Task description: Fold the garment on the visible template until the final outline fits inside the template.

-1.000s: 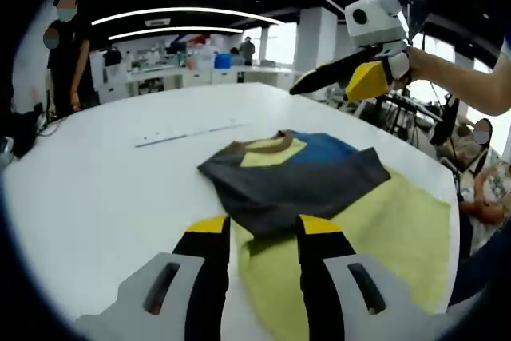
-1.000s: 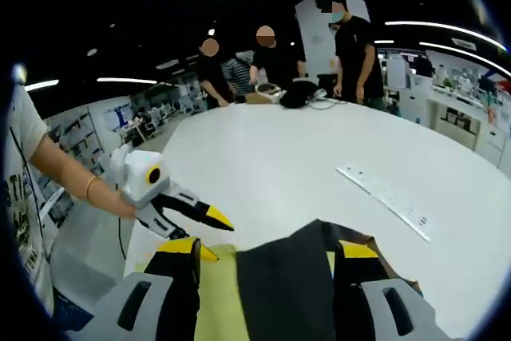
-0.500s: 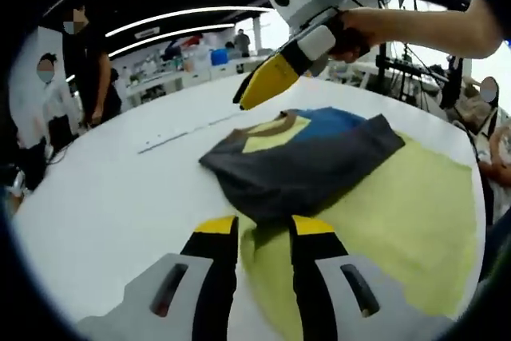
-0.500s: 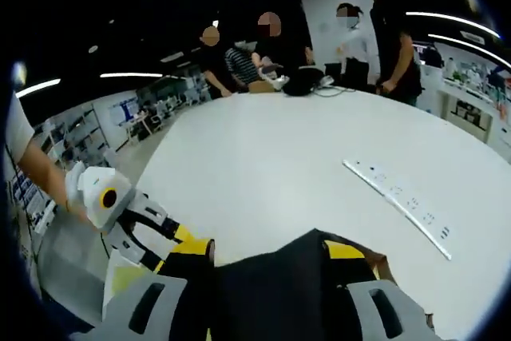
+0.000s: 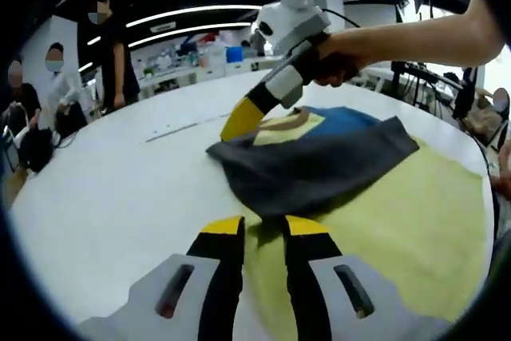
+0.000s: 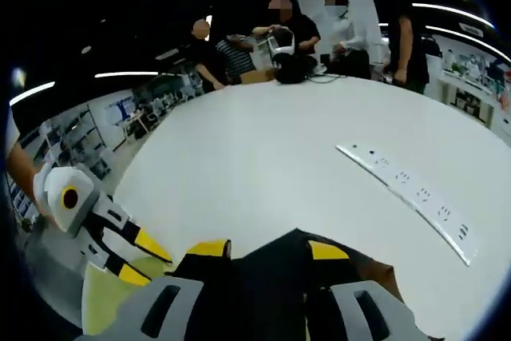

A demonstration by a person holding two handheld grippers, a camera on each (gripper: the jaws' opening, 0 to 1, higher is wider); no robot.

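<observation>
A folded garment (image 5: 311, 161), dark grey with blue and yellow-green panels and a brown collar, lies on a yellow-green template (image 5: 399, 221) on the white table (image 5: 104, 189). My left gripper (image 5: 262, 229) stands open with a narrow gap, low over the template's near edge, just short of the garment. A person's hand holds my right gripper (image 5: 239, 121) with its yellow tip down at the garment's collar-side edge. In the right gripper view the dark garment (image 6: 271, 277) lies between the spread jaws of the right gripper (image 6: 267, 251). The left gripper (image 6: 140, 259) shows at the left, over the template (image 6: 104, 301).
A long white strip (image 5: 188, 127) lies on the table beyond the garment; it is the white strip (image 6: 407, 197) at the right. Several people (image 6: 279, 37) stand at the far edge by dark bags (image 6: 291, 69). A person (image 5: 112, 53) stands at the back left.
My right gripper has come down from high above to the garment's collar-side edge. The left gripper's jaws have drawn closer together. The garment lies as before.
</observation>
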